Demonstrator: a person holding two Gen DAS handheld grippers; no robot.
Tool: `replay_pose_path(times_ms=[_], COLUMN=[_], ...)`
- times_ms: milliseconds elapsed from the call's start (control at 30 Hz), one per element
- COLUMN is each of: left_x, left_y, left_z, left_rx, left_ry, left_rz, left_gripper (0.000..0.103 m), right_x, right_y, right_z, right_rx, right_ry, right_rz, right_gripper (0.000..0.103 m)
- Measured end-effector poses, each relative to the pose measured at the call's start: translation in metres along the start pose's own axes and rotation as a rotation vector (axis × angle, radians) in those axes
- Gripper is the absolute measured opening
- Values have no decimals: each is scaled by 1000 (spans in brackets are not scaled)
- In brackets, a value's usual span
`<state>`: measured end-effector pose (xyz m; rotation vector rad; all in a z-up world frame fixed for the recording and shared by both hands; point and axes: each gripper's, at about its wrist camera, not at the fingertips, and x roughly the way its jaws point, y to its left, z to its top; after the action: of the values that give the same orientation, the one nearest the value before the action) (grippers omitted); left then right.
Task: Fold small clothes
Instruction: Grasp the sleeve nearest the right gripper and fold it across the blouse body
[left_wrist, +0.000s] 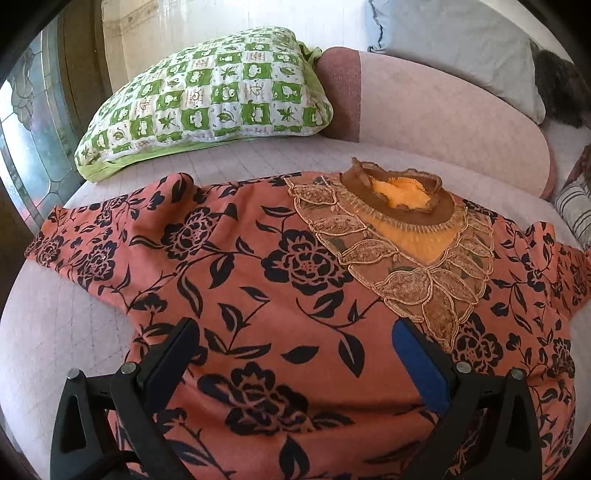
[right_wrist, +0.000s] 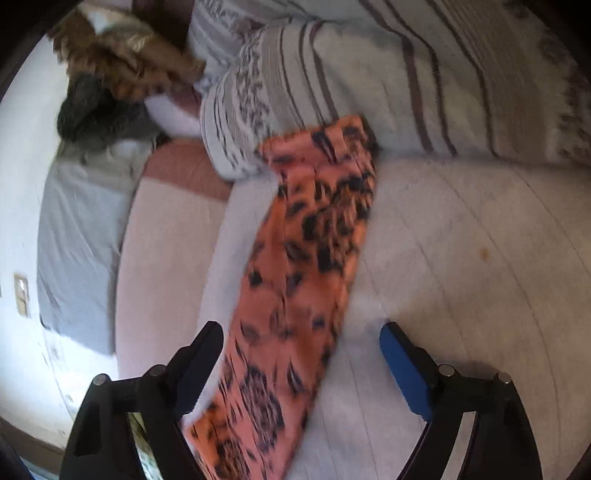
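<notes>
With both tongs, left and right, spread empty over the flat blouse, you next pinch a sleeve to fold inward.

This is a bedroom in a home. A bed with a pale quilted sheet fills both views. At its head lie a green-and-white checked pillow, a long pink bolster and a grey pillow. A striped blanket is bunched along one side of the bed. A floral top is spread flat on the sheet. A window with leaded, patterned glass stands beside the bed, and a light switch sits on the white wall.
</notes>
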<state>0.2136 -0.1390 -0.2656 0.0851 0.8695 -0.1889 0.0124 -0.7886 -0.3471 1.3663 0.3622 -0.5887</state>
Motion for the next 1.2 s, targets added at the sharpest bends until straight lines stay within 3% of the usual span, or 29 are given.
replay_pose_path(times_ms=[100,167,233,267,300,367,433,567,733,900,1067,1167,1200], left_x=[4,7,10,9,7,1,-9,-33,-54,-61,-59,-54,-52], left_y=[-4,-8,-9,-8,-6,-2,8,38,83,128,165,180,184], left_z=[1,0,0,1,2,4,9,19,22,18,14,13,13], left_rx=[14,31,37,34,28,10,-24,-131,-233,-321,-350,-369,-375], left_ry=[-1,1,6,5,-1,-15,-34,-83,-111,-98,-92,-80,-73], left_rz=[5,16,18,18,15,13,1,-24,9,47,124,145,149], left_gripper=[103,103,103,103,103,103,103,103,103,103,103,103,103], right_x=[16,25,31,30,32,18,-2,-38,-69,-56,-1,32,43], right_y=[15,23,23,22,20,25,46,100,188,253,282,275,271], right_z=[13,19,23,22,22,15,1,-41,-143,-275,-407,-483,-507], right_rx=[-53,-72,-61,-51,-24,-47,-101,-193,-356,-438,-464,-486,-491], right_ry=[-20,-36,-53,-57,-31,-71,-91,-55,83,276,484,646,715], right_rz=[-41,-77,-97,-93,-66,-53,19,155,318,426,420,318,285], right_gripper=[89,76,55,13,6,6,6,6,6,6,10,12,17])
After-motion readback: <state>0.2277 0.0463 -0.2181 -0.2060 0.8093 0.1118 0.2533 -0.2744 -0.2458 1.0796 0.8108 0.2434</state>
